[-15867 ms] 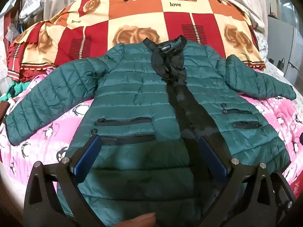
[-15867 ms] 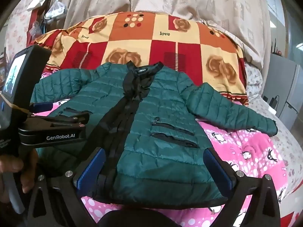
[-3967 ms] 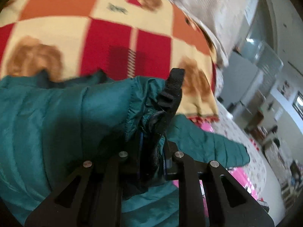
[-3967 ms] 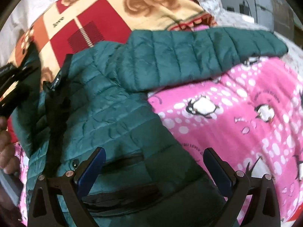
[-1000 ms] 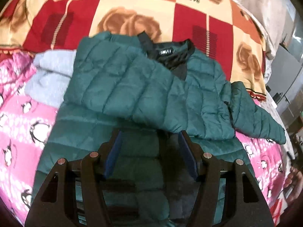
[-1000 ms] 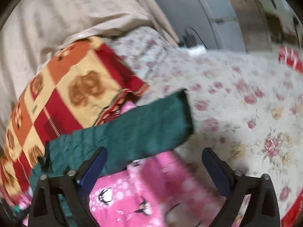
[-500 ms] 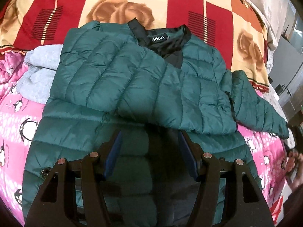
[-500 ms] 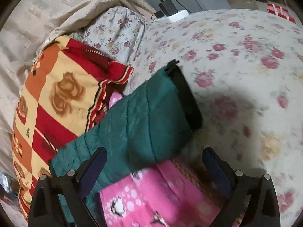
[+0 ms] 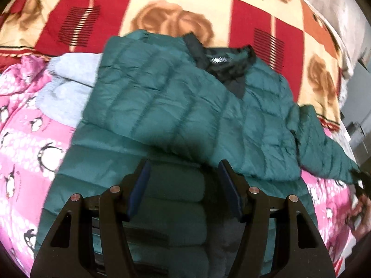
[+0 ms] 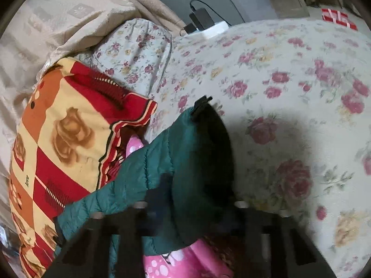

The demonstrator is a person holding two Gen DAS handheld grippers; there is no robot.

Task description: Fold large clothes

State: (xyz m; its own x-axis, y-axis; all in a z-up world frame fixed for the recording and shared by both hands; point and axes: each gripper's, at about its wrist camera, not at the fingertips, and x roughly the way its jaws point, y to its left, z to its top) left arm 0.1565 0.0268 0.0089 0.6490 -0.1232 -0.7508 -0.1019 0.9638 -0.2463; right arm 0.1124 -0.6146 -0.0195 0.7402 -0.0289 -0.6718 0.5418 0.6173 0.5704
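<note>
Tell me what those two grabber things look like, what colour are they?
The left gripper is black, with two flat, cut-out arms shaped like triangles. It has small round silver bolts and dark blue pads on the inside of its fingers. The right gripper looks the same black shape, but blurry.

Two black plastic grippers. Left gripper [image 9: 183, 185]: angular arms with triangular cut-outs, round silver screws at the joints, blue pads [image 9: 139, 185] lining the inner faces of both fingers. Right gripper [image 10: 192, 208]: same black frame, blurred and dark, pale screw heads just visible. Bare skin of a hand [image 9: 360, 217] at the right edge of the left view.
</note>
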